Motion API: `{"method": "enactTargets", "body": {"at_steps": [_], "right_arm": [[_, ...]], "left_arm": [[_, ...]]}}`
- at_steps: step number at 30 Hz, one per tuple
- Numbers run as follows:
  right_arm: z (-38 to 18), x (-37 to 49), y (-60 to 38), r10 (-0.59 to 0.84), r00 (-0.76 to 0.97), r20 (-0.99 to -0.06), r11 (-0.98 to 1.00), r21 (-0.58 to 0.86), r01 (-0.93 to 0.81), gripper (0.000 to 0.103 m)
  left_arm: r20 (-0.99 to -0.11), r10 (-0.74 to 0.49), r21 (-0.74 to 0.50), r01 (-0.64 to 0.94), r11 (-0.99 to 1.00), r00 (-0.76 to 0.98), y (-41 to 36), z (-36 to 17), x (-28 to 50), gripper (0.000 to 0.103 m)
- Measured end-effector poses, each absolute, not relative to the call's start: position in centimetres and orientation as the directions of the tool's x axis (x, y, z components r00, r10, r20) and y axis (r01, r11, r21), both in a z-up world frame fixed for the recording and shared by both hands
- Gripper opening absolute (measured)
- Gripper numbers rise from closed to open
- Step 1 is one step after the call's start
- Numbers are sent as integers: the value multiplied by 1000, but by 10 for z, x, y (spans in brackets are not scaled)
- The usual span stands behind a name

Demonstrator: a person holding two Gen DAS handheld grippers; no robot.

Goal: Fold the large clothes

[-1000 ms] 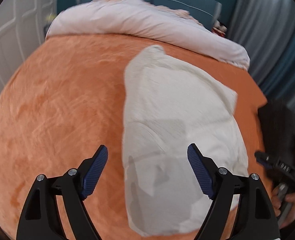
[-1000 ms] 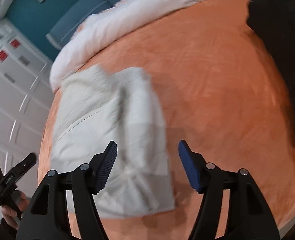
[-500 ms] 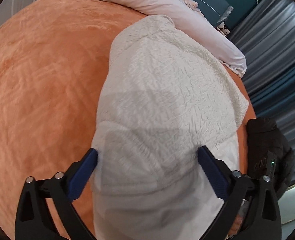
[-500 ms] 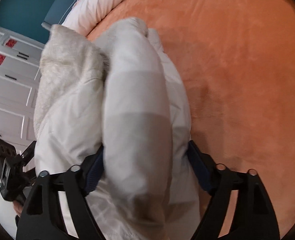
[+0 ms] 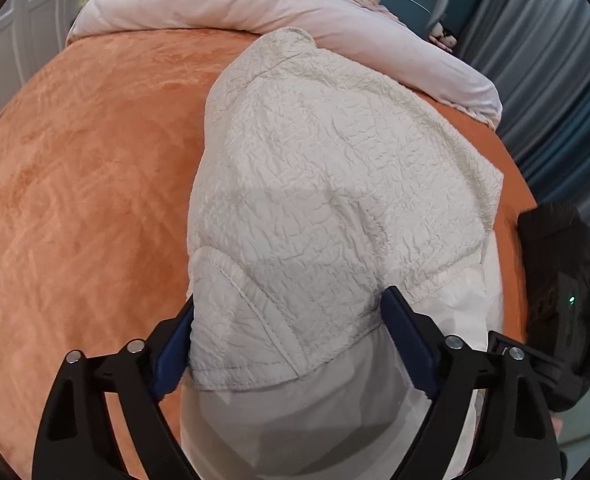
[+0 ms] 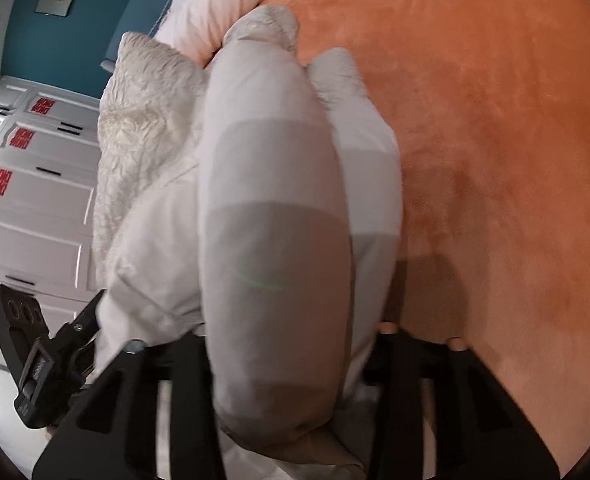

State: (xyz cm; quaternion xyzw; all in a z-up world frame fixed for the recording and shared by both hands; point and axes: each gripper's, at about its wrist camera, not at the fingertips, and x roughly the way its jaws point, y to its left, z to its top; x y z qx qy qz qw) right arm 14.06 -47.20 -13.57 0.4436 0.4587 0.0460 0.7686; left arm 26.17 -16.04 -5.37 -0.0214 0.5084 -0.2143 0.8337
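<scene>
Both grippers are into the cream padded jacket (image 5: 335,184) lying on the orange bedspread (image 5: 79,184), its far end near the pale rolled duvet (image 5: 255,4). The left gripper (image 5: 291,336) has its blue fingers (image 5: 409,340) pressed against a thick fold at the jacket's near edge, one on each side, having just narrowed onto it: grasping the jacket. On the other side, the right gripper (image 6: 291,344) has just been closing too; a puffy sleeve (image 6: 275,220) bulges up between its dark, blurred fingers, squeezed tight, and hides the pads. The jacket's crinkled lining (image 6: 135,120) shows to the left there.
</scene>
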Motion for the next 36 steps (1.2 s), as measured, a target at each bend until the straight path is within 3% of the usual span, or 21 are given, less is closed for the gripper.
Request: {"method": "enactTargets", "body": {"at_steps": [10,14,19,22,30,36], "right_arm": [[-126,-44,-418,542,514,-664,575,740,349,27],[-130,-84,-399,565,509,-649,556,756,346,33],[-129,-69,-382,519,498,-695,614,708,348,45],[-132,-57,-374,513,490,-704,621,699,354,50],[-150,-69,-370,524,512,-681,570,727,384,60],[-164,-48,-375,529,503,-683,550,728,410,62]], "left_arm": [[-870,-446,-323,443,836,209,-98,-53,134,82],[-857,-463,-343,421,840,227,-60,-53,108,85],[-842,-454,-324,400,857,291,-49,-50,108,85],[-838,-485,-375,383,844,248,-46,-62,115,94],[-798,-572,-512,287,810,190,-16,-75,126,93],[-713,-691,-660,217,719,119,-21,-98,131,95]]}}
